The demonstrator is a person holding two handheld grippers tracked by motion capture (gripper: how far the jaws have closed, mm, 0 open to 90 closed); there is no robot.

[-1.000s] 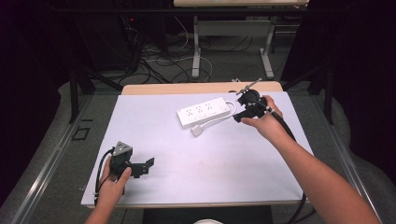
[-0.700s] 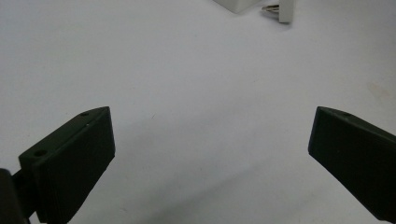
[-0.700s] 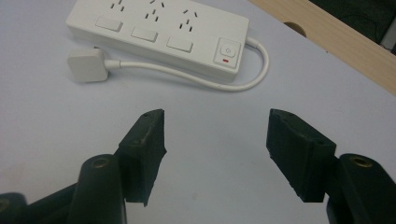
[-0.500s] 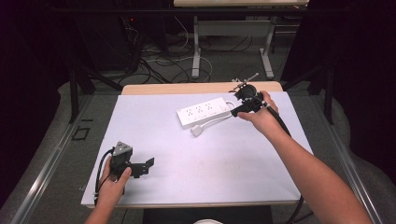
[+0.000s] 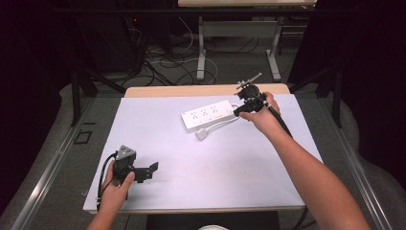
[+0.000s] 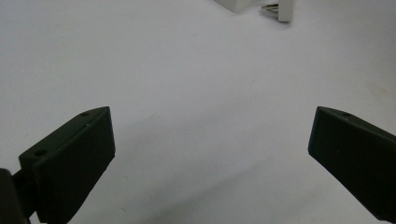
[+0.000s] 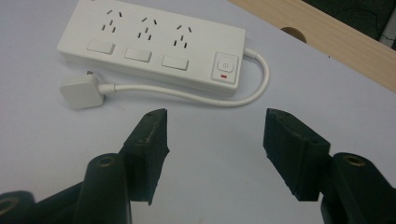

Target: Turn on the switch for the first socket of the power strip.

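I have the right gripper (image 5: 243, 106) up near the far right corner of the white surface (image 5: 230, 163), just beside the switch end of the power strip (image 5: 207, 115) and not touching it. Its jaws have just been closing a little, yet they are parted with bare surface between them; the right gripper view shows the strip (image 7: 154, 44) lying flat just ahead of the tips. The strip sits toward the far edge, right of the middle, its cord (image 7: 187, 95) looping from the switch end along its near side to the plug (image 7: 81, 91), which rests on the surface by the opposite end. My left gripper (image 5: 143, 171) rests near the near left corner, jaws spread wide over bare surface, well apart from the strip.
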